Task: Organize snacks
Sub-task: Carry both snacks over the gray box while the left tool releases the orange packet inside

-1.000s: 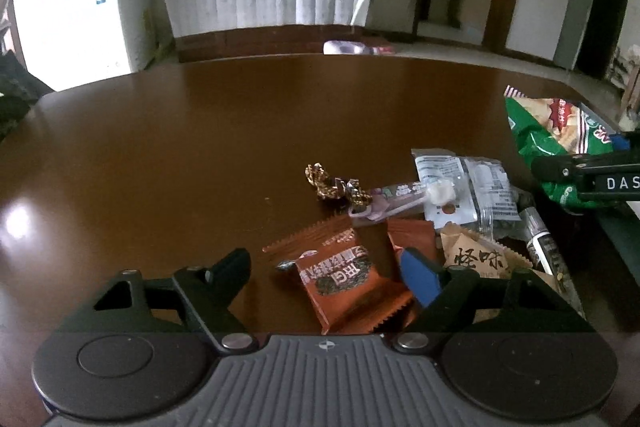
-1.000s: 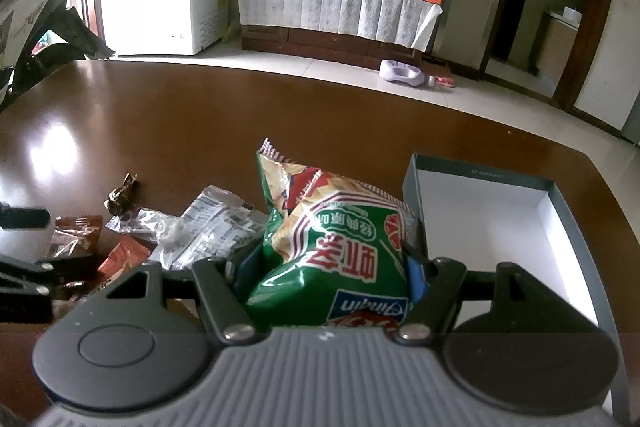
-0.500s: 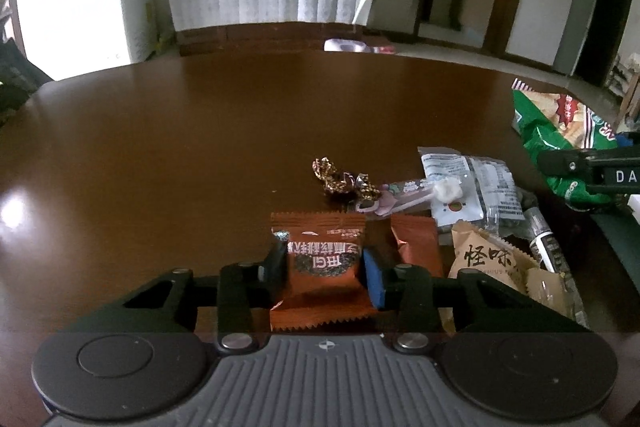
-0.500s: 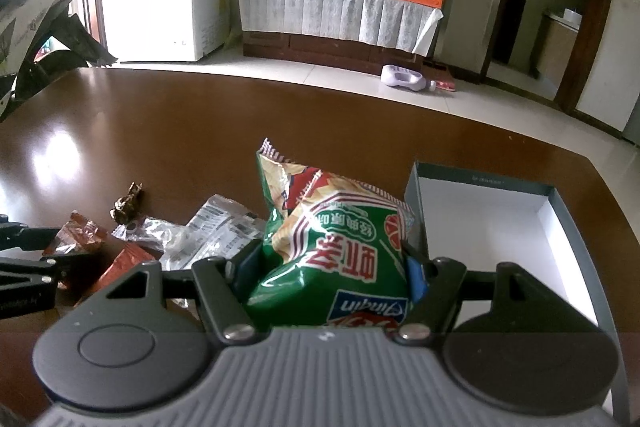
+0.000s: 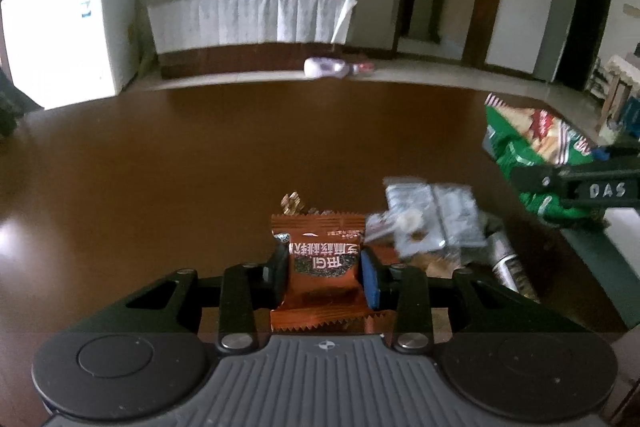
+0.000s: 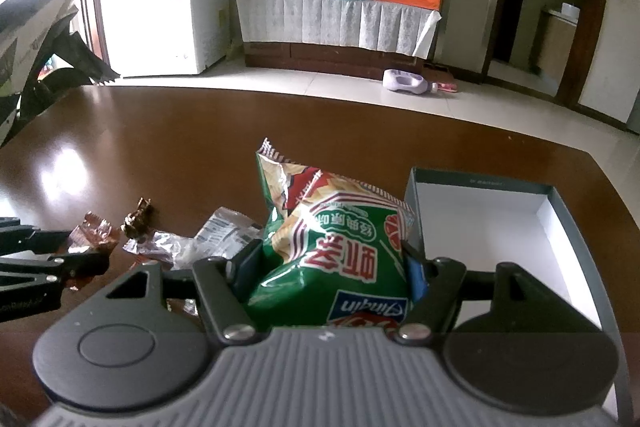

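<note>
A: What lies around the open box (image 6: 480, 183)?
B: Left of it on the worktop (image 6: 200, 131), silver packets (image 6: 224, 239) and a foil candy (image 6: 138, 217). Only the right view shows the box, with nothing visible inside.
A: And the jaws?
B: Left gripper (image 5: 325, 269) clamps the orange packet (image 5: 320, 263); right gripper (image 6: 332, 271) clamps the green chip bag (image 6: 336, 239), just left of the box.

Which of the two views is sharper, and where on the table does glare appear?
Right wrist view: sharper and brighter, print on the green chip bag readable; window glare whitens the table at left. Left wrist view: darker and motion-blurred, the clear wrappers smeared, though the orange snack packet reads fairly well; only a faint sheen at the table's left edge.
</note>
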`<state>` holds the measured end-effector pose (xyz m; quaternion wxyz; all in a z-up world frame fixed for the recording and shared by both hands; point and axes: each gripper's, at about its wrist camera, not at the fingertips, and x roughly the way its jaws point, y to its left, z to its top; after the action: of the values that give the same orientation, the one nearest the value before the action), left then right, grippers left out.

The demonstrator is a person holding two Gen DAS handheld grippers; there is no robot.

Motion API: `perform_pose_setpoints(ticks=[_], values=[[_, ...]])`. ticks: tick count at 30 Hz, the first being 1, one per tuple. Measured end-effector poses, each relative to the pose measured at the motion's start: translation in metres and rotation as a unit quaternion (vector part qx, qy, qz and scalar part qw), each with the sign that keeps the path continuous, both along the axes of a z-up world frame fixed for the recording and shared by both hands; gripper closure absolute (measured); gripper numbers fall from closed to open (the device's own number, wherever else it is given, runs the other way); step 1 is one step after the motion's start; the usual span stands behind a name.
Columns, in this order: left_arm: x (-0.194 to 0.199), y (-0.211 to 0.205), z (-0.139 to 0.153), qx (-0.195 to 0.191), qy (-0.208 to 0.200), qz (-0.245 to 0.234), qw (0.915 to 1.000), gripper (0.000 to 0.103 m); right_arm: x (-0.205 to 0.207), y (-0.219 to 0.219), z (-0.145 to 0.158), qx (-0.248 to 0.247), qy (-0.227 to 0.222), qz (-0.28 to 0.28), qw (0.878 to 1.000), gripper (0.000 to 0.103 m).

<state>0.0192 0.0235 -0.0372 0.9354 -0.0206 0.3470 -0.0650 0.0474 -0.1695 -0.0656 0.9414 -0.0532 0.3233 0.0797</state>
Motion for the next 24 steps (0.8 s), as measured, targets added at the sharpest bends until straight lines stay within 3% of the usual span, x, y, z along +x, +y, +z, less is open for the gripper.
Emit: perform_pose_setpoints(ticks=[13,24], values=[[-0.006,-0.048,0.026,-0.005,-0.033,-0.050,0.9982,0.066,-0.038,-0.013,0.026,0.022,-0.034,-0.012,0.999,0.034],[-0.008,-0.107,0.037,-0.001,-0.056,-0.099,0.9935,0.066,-0.083,-0.052,0.042,0.027,-0.058,-0.043,0.997,0.034]])
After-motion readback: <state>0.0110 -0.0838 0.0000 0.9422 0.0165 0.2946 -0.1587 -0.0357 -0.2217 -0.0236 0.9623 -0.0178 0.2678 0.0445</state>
